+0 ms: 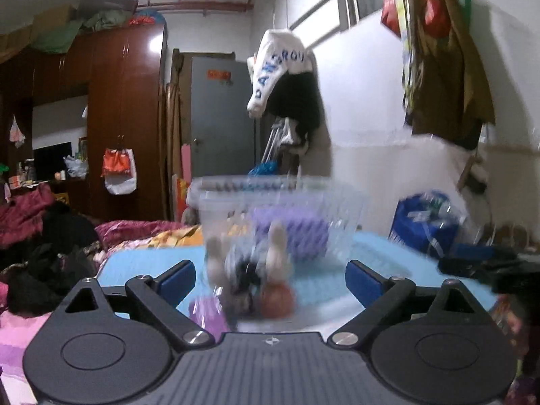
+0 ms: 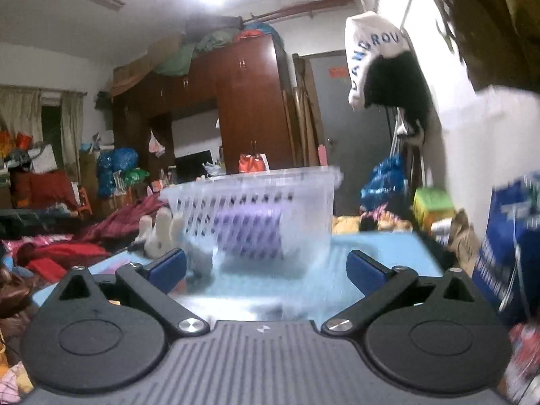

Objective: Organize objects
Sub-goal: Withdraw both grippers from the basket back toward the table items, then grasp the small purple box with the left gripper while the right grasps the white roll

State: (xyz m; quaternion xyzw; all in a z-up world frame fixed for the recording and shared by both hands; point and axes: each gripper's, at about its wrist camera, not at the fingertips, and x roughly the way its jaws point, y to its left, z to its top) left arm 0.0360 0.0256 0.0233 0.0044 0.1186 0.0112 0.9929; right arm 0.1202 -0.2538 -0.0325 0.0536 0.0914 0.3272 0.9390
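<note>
Both your left gripper (image 1: 271, 278) and right gripper (image 2: 266, 268) have jaws released, empty. Steady them, then grasp the plush rabbit (image 1: 251, 263) before the basket (image 2: 256, 199) mid-table.

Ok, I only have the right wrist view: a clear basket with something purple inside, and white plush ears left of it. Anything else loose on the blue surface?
Observer: Yes. The left wrist view shows an orange-brown ball in front of the plush toy, outside the basket.
Operator: Anything beside it?
Observer: A small purple item, blurred, lies just left of the ball.
Operator: Is the left gripper holding something?
Observer: No. The left gripper is open, with nothing between its pads.
</note>
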